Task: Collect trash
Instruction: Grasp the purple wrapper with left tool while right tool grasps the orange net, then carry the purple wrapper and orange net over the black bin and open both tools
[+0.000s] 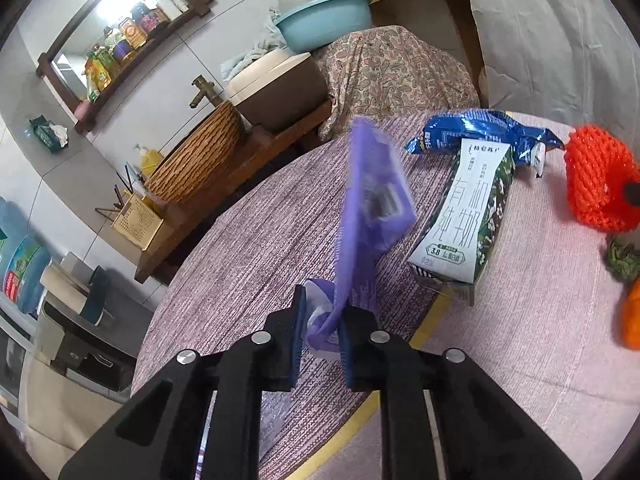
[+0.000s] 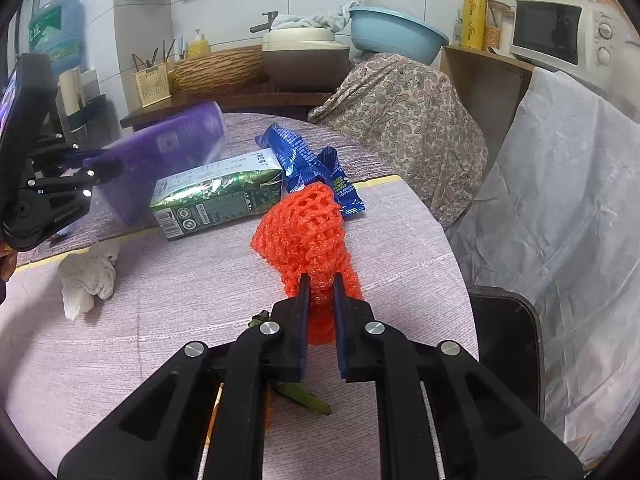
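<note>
Pickup step: left tool pinches a purple wrapper, right tool clamps orange netting; next, both need a bin.

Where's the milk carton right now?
The milk carton lies on its side on the table, between the purple bag and the orange foam net, against the blue wrapper.

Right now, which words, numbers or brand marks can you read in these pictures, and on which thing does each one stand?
"有机纯牛奶": large characters on the milk carton.
"3.8": in the small band near the bottom of that carton.
Blue snack wrapper: white print, too small to read.
Purple plastic bag: label blurred.
Carton side in the right wrist view: fine print and logos, too small.
Yellow roll: script lettering, illegible.
Water jug: label blurred.
</note>
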A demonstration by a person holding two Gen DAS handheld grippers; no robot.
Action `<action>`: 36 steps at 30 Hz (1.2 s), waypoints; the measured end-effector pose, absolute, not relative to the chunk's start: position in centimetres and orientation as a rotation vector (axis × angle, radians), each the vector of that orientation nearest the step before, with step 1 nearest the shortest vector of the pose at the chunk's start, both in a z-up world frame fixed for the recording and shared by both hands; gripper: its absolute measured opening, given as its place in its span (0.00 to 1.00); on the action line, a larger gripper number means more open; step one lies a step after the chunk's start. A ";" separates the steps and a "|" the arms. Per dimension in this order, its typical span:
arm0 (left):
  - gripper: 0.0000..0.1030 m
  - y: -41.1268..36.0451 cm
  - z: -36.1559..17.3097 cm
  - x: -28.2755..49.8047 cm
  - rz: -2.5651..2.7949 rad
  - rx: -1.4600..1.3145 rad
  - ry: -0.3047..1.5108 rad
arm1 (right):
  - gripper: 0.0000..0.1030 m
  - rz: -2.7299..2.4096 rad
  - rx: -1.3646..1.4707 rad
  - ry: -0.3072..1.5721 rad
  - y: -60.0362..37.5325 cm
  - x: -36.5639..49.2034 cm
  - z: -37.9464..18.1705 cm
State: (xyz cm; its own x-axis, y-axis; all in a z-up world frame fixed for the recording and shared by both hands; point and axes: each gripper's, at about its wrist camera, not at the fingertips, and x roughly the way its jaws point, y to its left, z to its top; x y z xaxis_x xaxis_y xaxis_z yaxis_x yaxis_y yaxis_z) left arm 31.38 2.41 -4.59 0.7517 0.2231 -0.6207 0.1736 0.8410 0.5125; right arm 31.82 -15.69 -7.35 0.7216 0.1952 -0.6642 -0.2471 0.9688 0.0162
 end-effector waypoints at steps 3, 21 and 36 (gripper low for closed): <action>0.13 2.6 -4.0 31.8 0.024 0.534 0.733 | 0.11 0.244 -0.069 0.712 -15.8 31.5 -7.0; 0.11 3.7 3.7 27.0 -0.010 0.293 0.539 | 0.11 0.262 -0.008 0.606 -17.4 28.3 -4.0; 0.11 -4.8 6.6 23.4 -0.249 0.200 0.466 | 0.11 0.283 0.070 0.530 -21.8 24.0 -2.2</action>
State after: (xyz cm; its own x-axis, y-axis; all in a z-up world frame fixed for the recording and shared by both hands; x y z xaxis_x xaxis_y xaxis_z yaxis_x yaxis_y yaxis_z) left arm 23.43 -4.80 6.62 0.8643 -0.1903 -0.4655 0.2810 0.9504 0.1332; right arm 24.00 -21.84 -2.23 0.8251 0.2837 -0.4886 -0.2476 0.9589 0.1386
